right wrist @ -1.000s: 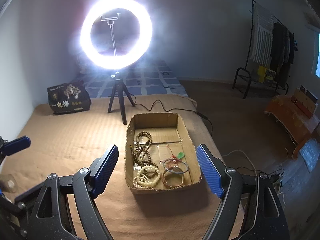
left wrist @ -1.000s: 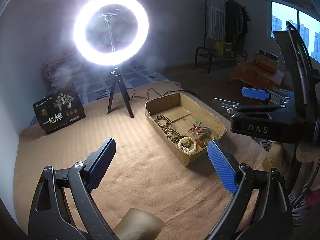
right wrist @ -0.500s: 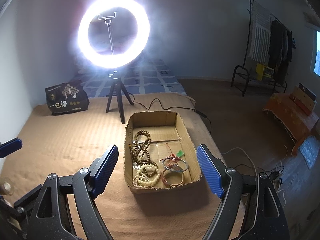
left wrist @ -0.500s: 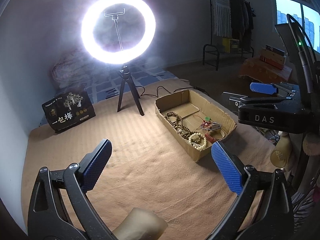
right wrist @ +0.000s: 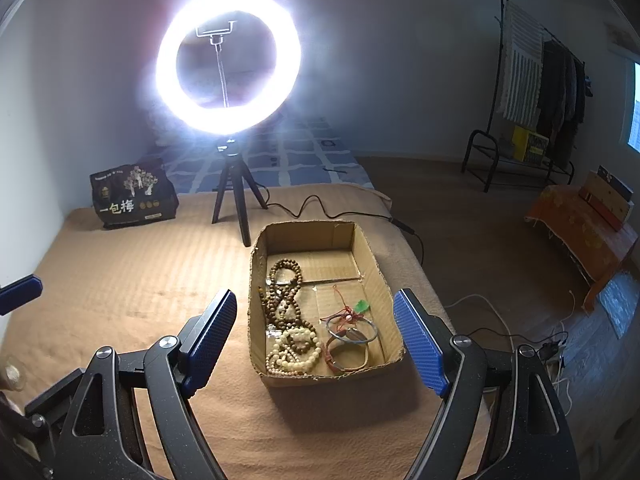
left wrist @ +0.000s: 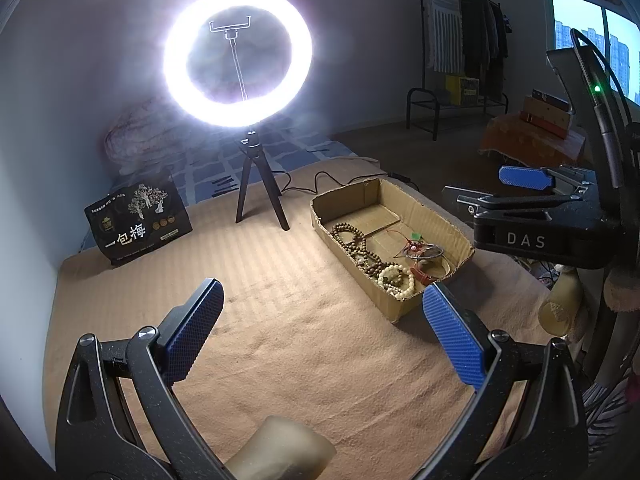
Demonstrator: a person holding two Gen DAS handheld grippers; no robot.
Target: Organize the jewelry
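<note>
A shallow cardboard box [right wrist: 370,254] lies on the tan blanket; it also shows in the left wrist view [left wrist: 440,220]. Inside lie a dark brown bead necklace [right wrist: 284,296], a cream bead bracelet [right wrist: 294,354], metal bangles [right wrist: 352,332], a red bangle [right wrist: 346,358] and a red cord with a green pendant [right wrist: 362,305]. My right gripper [right wrist: 316,334] is open and empty, hovering just above the box's near end. My left gripper [left wrist: 324,328] is open and empty over bare blanket, left of the box. The right gripper's body [left wrist: 540,232] shows in the left wrist view.
A lit ring light on a small tripod [right wrist: 234,200] stands behind the box, its cable [right wrist: 320,208] trailing right. A black printed bag [right wrist: 132,196] leans at the back left. The bed edge drops off right of the box. A clothes rack [right wrist: 532,92] stands far right.
The left gripper has swung left, so the box sits further right in its view. The right gripper has barely moved. Both stay open.
</note>
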